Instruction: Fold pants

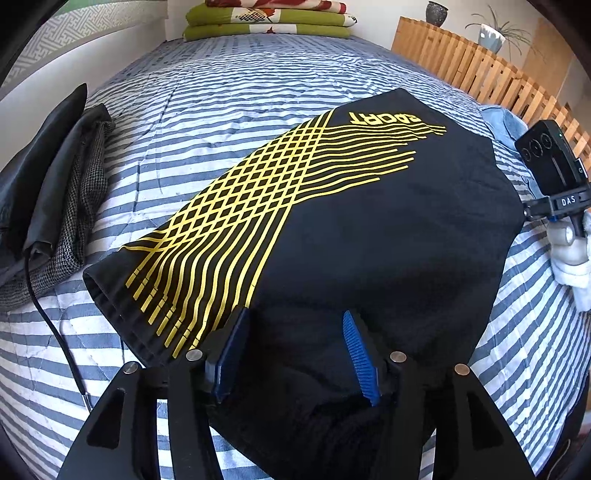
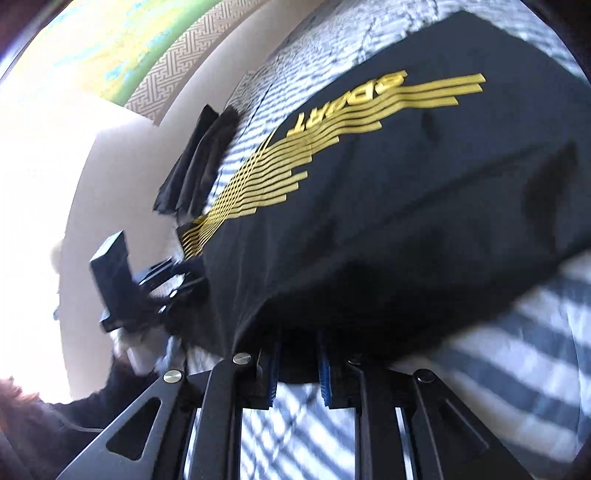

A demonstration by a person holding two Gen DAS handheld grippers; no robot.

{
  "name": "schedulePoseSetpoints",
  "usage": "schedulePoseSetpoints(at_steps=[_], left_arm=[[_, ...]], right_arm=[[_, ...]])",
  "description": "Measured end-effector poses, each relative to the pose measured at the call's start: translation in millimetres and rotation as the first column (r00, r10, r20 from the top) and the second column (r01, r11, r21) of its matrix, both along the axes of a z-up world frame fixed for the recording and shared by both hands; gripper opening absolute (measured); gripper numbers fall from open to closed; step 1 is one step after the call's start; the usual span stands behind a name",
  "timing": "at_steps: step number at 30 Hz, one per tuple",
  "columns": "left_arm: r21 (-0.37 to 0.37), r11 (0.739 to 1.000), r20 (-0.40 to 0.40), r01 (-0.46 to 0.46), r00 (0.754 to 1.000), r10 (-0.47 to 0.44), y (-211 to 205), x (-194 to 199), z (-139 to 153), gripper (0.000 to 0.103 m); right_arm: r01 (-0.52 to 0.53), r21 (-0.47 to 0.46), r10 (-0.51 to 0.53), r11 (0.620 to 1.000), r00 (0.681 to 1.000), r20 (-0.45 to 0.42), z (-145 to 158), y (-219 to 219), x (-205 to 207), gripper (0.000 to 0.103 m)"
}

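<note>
Bed (image 1: 229, 110), blue-and-white striped cover, fills most of the left wrist view. Wooden slat rail (image 1: 476, 70) along its far right side; two potted plants on the ledge behind.

Pants (image 1: 369, 221), black with a yellow lattice print and the word "SPORT", lie spread across the middle of the bed, near edge by the camera. In the right wrist view the same pants (image 2: 406, 221) bulge up off the cover at the near edge; picture blurred.

Folded quilts (image 1: 269, 22), green and patterned, stacked at the head of the bed.

Dark clothes (image 1: 55, 192), a black piece over a grey checked one, piled at the bed's left edge, apart from the pants. A black cable runs down from them.

Blue garment (image 1: 506, 122) at the far right edge, partly under the pants.

Left gripper (image 1: 295, 354): blue pads spread wide, resting on the pants' near edge, black cloth between them but not pinched.

Right gripper (image 2: 297, 369): pads narrow, at the lifted near hem of the pants. Blur; cannot tell whether cloth is clamped. Its body shows in the left view at right, held by a white-gloved hand (image 1: 570, 254).
</note>
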State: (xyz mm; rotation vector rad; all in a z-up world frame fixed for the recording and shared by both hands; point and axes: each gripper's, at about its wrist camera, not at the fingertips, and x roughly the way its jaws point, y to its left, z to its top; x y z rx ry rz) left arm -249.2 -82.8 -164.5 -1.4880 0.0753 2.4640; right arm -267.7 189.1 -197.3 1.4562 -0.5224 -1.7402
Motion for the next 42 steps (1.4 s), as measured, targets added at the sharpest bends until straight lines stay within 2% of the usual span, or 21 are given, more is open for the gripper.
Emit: schedulePoseSetpoints(at_steps=[4, 9, 12, 14, 15, 17, 19, 21, 22, 23, 25, 27, 30, 32, 35, 37, 39, 40, 41, 42], left_arm=[[-0.002, 1.0, 0.0, 0.004, 1.0, -0.004, -0.4, -1.2, -0.5, 0.057], [0.004, 1.0, 0.005, 0.006, 1.0, -0.006, -2.7, -4.7, -0.9, 0.057], [0.002, 1.0, 0.006, 0.002, 1.0, -0.002, -3.2, -4.5, -0.6, 0.057], [-0.003, 1.0, 0.01, 0.004, 1.0, -0.004, -3.4, -3.0, -0.5, 0.057], [-0.005, 1.0, 0.012, 0.005, 1.0, -0.005, -3.6, -1.0, -0.2, 0.057], [-0.015, 1.0, 0.009, 0.016, 1.0, -0.016, -4.2, 5.6, 0.5, 0.057], [-0.017, 1.0, 0.004, 0.024, 1.0, -0.024, -9.5, 14.1, 0.0, 0.057], [-0.004, 1.0, 0.001, 0.027, 1.0, -0.027, -14.8, 22.4, 1.2, 0.057], [0.013, 1.0, 0.0, 0.027, 1.0, -0.027, -19.1, 26.4, 2.8, 0.057], [0.037, 0.999, -0.002, 0.024, 1.0, -0.024, -23.7, 29.7, 5.4, 0.057], [0.068, 0.998, -0.008, 0.011, 1.0, -0.011, -32.3, 33.9, 13.1, 0.057], [0.055, 0.998, -0.046, -0.011, 0.999, 0.013, -39.4, 34.8, 26.9, 0.057], [0.06, 0.996, -0.095, -0.065, 0.993, 0.07, -53.6, 22.1, 47.9, 0.057], [0.03, 0.996, -0.109, -0.087, 0.99, 0.09, -60.7, 5.8, 56.4, 0.057], [-0.011, 0.995, -0.065, -0.097, 0.993, 0.096, -64.1, -26.7, 52.1, 0.057], [-0.05, 0.993, -0.016, -0.103, 0.995, 0.102, -62.1, -49.3, 39.5, 0.057], [-0.161, 0.98, 0.019, -0.115, 0.993, 0.12, -56.8, -70.8, 20.6, 0.057], [-0.227, 0.964, 0.037, -0.135, 0.988, 0.147, -56.3, -82.1, 9.3, 0.057], [-0.255, 0.954, 0.064, -0.158, 0.982, 0.18, -59.1, -91.8, 2.2, 0.059], [-0.228, 0.959, 0.072, -0.17, 0.979, 0.191, -61.0, -97.2, 5.0, 0.056]], right_arm=[[-0.021, 0.036, 0.02, 0.999, 1.0, 0.004, 1.8, 10.2, 11.2, 0.016], [-0.046, 0.138, 0.054, 0.989, 0.997, -0.056, 24.1, 19.8, 38.1, 0.017], [0.06, 0.137, -0.04, 0.989, 0.989, -0.14, 48.4, 27.0, 48.1, 0.017], [0.113, 0.101, -0.092, 0.988, 0.977, -0.19, 59.8, 17.1, 50.1, 0.018], [0.138, 0.096, -0.116, 0.986, 0.971, -0.211, 62.4, 6.6, 49.0, 0.022], [0.144, 0.104, -0.119, 0.984, 0.969, -0.217, 59.2, -13.6, 45.0, 0.023], [0.154, 0.192, -0.109, 0.969, 0.967, -0.228, 48.0, -30.4, 40.8, 0.023], [0.183, 0.294, -0.127, 0.938, 0.971, -0.201, 29.1, -31.0, 35.6, 0.023], [0.204, 0.308, -0.154, 0.929, 0.972, -0.18, 20.8, -23.7, 33.3, 0.022], [0.233, 0.259, -0.198, 0.937, 0.968, -0.153, 16.4, -10.9, 32.7, 0.017], [0.326, 0.211, -0.306, 0.921, 0.944, -0.125, 18.1, 10.9, 36.0, 0.018], [0.417, 0.185, -0.399, 0.89, 0.908, -0.128, 26.0, 27.1, 50.0, 0.022], [0.498, 0.156, -0.482, 0.853, 0.867, -0.13, 34.0, 31.6, 83.6, 0.025], [0.519, 0.167, -0.501, 0.838, 0.854, -0.138, 37.6, 22.3, 103.7, 0.029], [0.538, 0.167, -0.527, 0.826, 0.843, -0.106, 31.6, 4.5, 123.0, 0.04], [0.562, 0.199, -0.555, 0.803, 0.827, -0.092, 26.0, -3.8, 126.1, 0.04], [0.598, 0.206, -0.603, 0.774, 0.797, -0.048, 16.7, -6.7, 122.4, 0.042], [0.612, 0.194, -0.622, 0.767, 0.783, -0.012, 11.4, -5.8, 120.6, 0.043], [0.634, 0.168, -0.644, 0.755, 0.765, 0.006, 8.5, -3.7, 119.0, 0.044], [0.642, 0.16, -0.65, 0.75, 0.76, 0.003, 9.5, -2.8, 118.6, 0.045]])
